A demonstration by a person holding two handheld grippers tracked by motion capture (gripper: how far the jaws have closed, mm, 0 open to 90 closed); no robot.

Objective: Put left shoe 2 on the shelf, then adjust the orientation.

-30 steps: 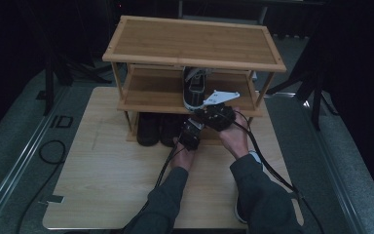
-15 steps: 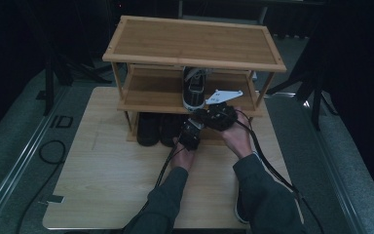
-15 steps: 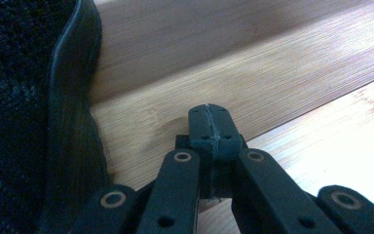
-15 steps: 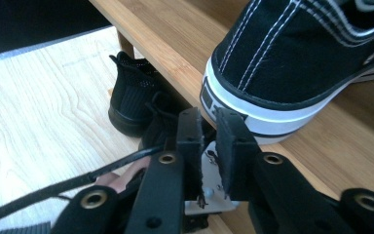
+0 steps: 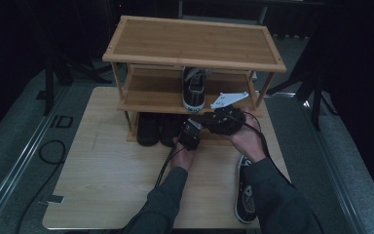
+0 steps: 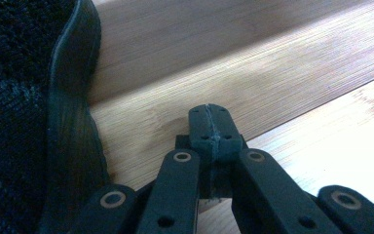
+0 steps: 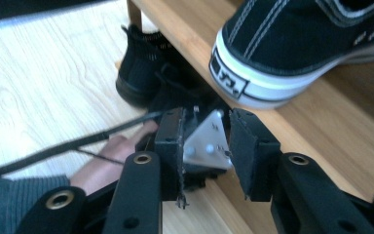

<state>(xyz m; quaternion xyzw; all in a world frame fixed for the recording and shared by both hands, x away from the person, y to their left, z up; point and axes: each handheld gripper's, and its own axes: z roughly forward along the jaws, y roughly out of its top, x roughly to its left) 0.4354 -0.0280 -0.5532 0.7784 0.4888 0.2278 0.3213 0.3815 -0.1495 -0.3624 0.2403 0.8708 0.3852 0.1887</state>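
Observation:
A black-and-white sneaker (image 5: 194,90) (image 7: 297,44) stands on the middle shelf of a bamboo shoe rack (image 5: 195,41), heel toward me. My right gripper (image 5: 209,117) (image 7: 207,151) hovers just below and in front of that heel. Its jaws have just been opening and stand apart with nothing between them. Past them shows the left gripper's grey plate (image 7: 205,141). My left gripper (image 5: 189,129) (image 6: 209,129) is shut on nothing, low at the bottom shelf (image 6: 272,63), beside a black shoe (image 6: 19,122) (image 5: 168,129).
A second black shoe (image 5: 147,129) sits on the bottom shelf at the left. Another black-and-white sneaker (image 5: 246,195) lies on the wooden table (image 5: 102,185) by my right forearm. Cables trail from both grippers across the table.
My right gripper has drawn back slightly from the rack toward the right. The sneaker on the middle shelf stays where it was. The left hand has not moved.

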